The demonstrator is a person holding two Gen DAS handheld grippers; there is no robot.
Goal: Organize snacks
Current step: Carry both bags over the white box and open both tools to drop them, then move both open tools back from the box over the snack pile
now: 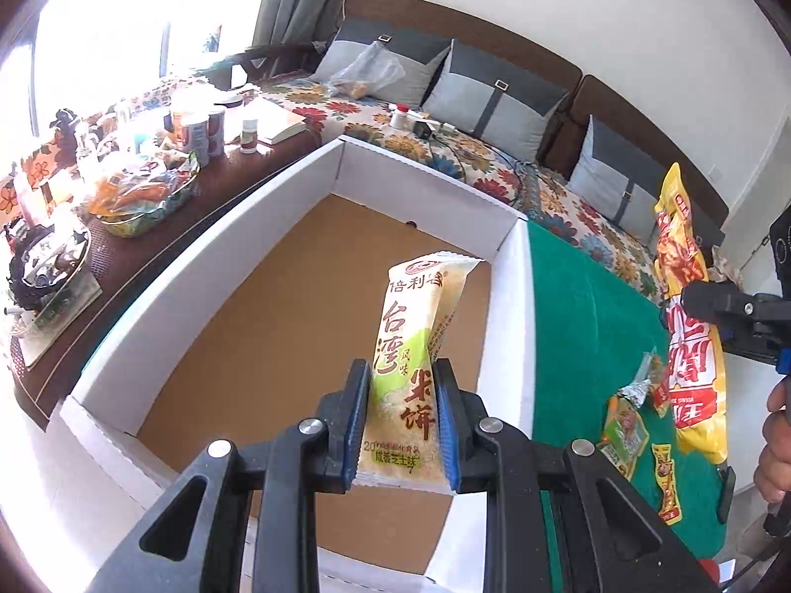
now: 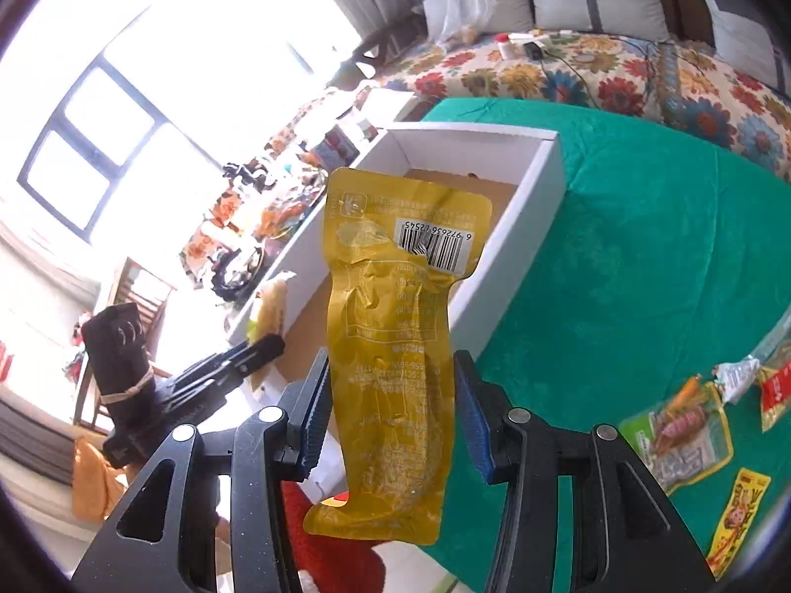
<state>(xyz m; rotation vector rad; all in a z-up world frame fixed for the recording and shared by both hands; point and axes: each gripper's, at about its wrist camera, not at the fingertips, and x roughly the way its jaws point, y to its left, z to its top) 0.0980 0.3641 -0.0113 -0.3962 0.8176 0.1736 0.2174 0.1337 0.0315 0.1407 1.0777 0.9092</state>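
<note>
Left tool [image 1: 403, 425] is clamped on a rice cracker pack [image 1: 413, 360], blue pads pressing its 2 long edges. The pack stands upright, top end twisted slightly, held above the box [image 1: 306, 257]. The box is white-walled with a brown cardboard floor and nothing lies inside it. It sits on the green cloth [image 1: 583, 296], with its left wall near the dark desk [image 1: 222, 207], which is crowded with cans, bottles and a tray of snacks.

Right tool [image 2: 390, 420] is clamped on a yellow pouch [image 2: 395, 346]. The pouch is shown back side out, barcode near its top, crumpled, its bottom end hanging below the pads. It is held in the air near the box's near right corner, over the edge of the green cloth.

In the left wrist view the right tool shows at far right with the pouch in it and a hand [image 1: 776, 444] below it.

Loose snacks [image 2: 682, 425] lie on the green cloth to the right of the box: a green packet, a small silver one, a red one and a yellow strip packet.

Beyond the cloth is a floral cover [image 1: 445, 133] with grey cushions [image 1: 494, 94] along the far wall.
</note>
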